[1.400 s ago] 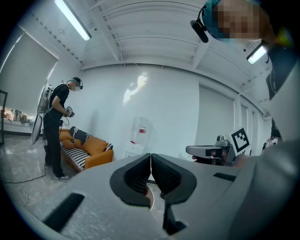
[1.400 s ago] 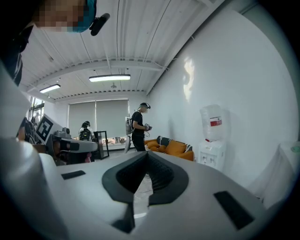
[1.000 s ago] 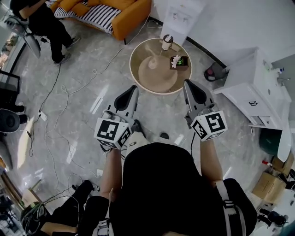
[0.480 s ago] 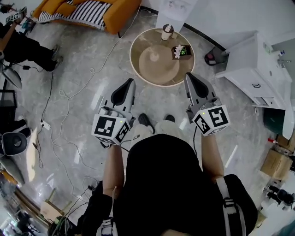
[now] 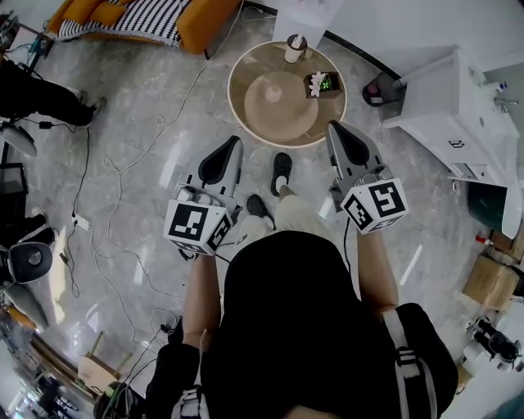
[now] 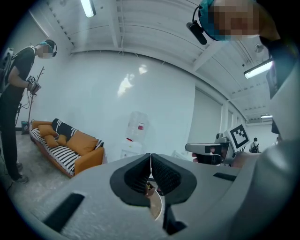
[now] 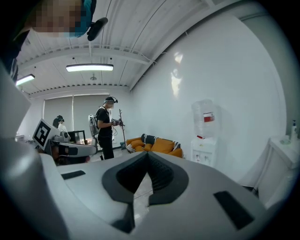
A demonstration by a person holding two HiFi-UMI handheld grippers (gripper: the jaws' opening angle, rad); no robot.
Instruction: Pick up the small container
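Observation:
A round tan table (image 5: 246,106) stands on the marble floor ahead of me. A small pale container with a dark top (image 5: 295,47) sits at its far rim. A little dark box with a white flower (image 5: 322,83) rests at its right side. My left gripper (image 5: 232,144) hovers short of the table's near left edge, jaws shut and empty (image 6: 150,161). My right gripper (image 5: 336,129) hangs beside the near right edge, also shut with nothing in it (image 7: 146,161). Both are well apart from the container.
An orange sofa (image 5: 164,20) with striped cushions is at the far left, a water dispenser (image 5: 304,10) behind the table, a white cabinet (image 5: 458,106) to the right. Cables (image 5: 106,188) trail over the floor on the left. Another person (image 5: 33,86) stands far left.
The table has drawn nearer to both grippers as I stepped toward it; one shoe now shows between the grippers. Both jaws stayed shut.

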